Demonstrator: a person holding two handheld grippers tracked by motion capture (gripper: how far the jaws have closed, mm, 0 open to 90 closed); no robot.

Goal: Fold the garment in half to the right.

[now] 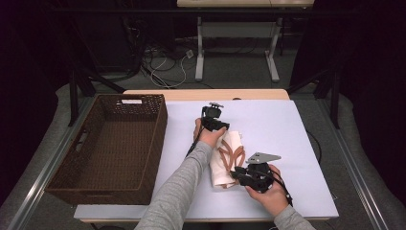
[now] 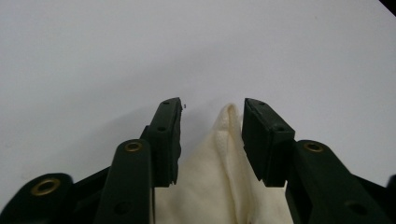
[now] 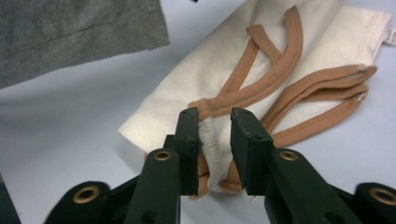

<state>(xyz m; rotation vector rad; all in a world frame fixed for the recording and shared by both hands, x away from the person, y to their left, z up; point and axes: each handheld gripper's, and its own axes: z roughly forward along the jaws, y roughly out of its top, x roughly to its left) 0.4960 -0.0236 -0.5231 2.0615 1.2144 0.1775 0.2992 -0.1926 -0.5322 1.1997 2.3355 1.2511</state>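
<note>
A person at a white table (image 1: 287,143) works a folded cream garment (image 1: 225,160) with tan straps (image 3: 280,79), which lies flat near the middle of the tabletop, well apart from the brown wicker basket (image 1: 112,148) standing at the left edge. The left gripper (image 2: 211,123) sits at the garment's far end, its jaws spread with a ridge of cream cloth rising between them but not yet pinched. The right gripper (image 3: 214,125) works the near end, its jaws narrowed around a bunched fold where cream fabric meets a tan strap, though they look to be gathering the cloth rather than fully clamped on it. The risk from here appears to lie in that uneven hold: if the right jaws close mostly on the thin strap and little of the body cloth, a lift could pull the strap free and let the neat fold fall open. At the far end, the left jaws straddle only the peak of the fold, so closing there might catch a single layer and drag the upper ply off the lower. A gray sleeve (image 3: 79,37) hangs close over the cloth and could brush it out of line during any move toward the basket.
</note>
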